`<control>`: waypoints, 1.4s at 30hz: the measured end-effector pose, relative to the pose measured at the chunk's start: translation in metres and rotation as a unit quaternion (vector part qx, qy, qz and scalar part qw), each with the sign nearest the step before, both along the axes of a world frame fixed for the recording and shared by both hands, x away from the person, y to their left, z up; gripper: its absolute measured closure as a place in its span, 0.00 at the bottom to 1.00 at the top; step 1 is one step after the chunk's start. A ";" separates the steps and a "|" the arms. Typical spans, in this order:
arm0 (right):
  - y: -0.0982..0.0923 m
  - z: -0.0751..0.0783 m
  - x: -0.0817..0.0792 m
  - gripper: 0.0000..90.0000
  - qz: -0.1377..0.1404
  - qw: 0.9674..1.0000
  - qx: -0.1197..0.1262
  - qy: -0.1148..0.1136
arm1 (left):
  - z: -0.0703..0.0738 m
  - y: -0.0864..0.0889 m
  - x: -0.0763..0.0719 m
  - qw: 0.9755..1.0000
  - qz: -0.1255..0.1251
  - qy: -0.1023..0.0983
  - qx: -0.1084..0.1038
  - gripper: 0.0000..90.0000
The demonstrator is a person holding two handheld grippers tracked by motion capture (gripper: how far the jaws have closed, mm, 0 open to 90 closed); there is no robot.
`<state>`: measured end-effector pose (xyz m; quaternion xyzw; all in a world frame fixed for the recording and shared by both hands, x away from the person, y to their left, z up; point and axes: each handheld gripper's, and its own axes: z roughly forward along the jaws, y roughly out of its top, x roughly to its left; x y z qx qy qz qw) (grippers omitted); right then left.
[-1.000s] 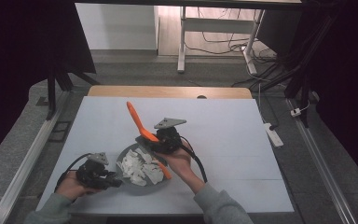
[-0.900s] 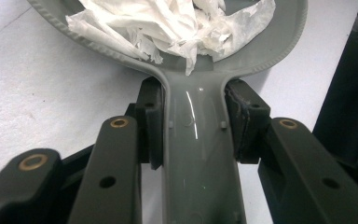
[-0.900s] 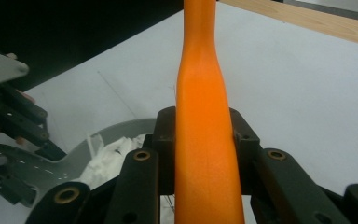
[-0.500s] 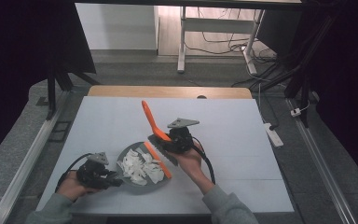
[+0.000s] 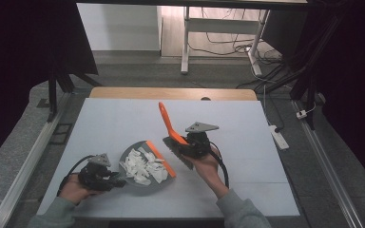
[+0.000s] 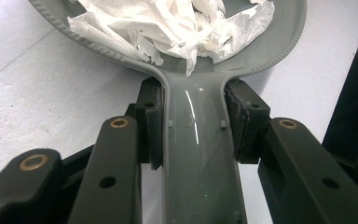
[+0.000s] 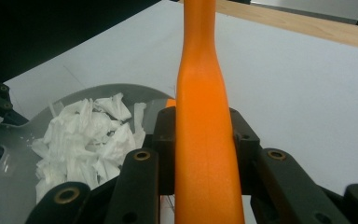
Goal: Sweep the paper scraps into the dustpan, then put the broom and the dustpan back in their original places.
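The dustpan point(image 5: 140, 183) was grey — a smooth, glossy grey along its handle, with a finely ribbed rim and a strip of orange along its front edge. The scraps of paper point(image 5: 142, 166) heaped in it were white, crumpled and unpatterned. The brush point(image 5: 167, 121) had a bright orange handle, plain and matt, above a dark grey head. Both the left gripper point(image 5: 116, 180) and the right gripper point(image 5: 183, 145) were black, their jaws dotted with brass-coloured rivets, and each carried a light grey three-cornered plate. The tabletop point(image 5: 247, 142) was a pale bluish white, edged at the far side by a strip of light brown wood — no pattern on either.
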<state>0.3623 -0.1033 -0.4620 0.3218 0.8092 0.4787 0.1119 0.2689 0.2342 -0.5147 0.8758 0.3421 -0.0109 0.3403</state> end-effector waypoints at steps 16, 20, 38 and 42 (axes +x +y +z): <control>-0.047 0.009 -0.007 0.78 -0.013 1.000 0.021 -0.008 | 0.008 -0.006 -0.001 0.998 0.055 -0.016 -0.014 0.68; -0.060 0.010 -0.011 0.78 -0.011 1.000 0.022 -0.013 | 0.010 -0.006 -0.001 0.997 0.075 -0.018 -0.022 0.68; -0.106 0.011 -0.027 0.78 -0.025 0.999 0.013 -0.017 | 0.010 0.001 -0.001 0.983 0.173 -0.022 -0.050 0.68; -0.114 0.008 -0.028 0.78 -0.027 1.000 0.008 -0.015 | 0.009 0.001 -0.001 0.980 0.191 -0.025 -0.050 0.68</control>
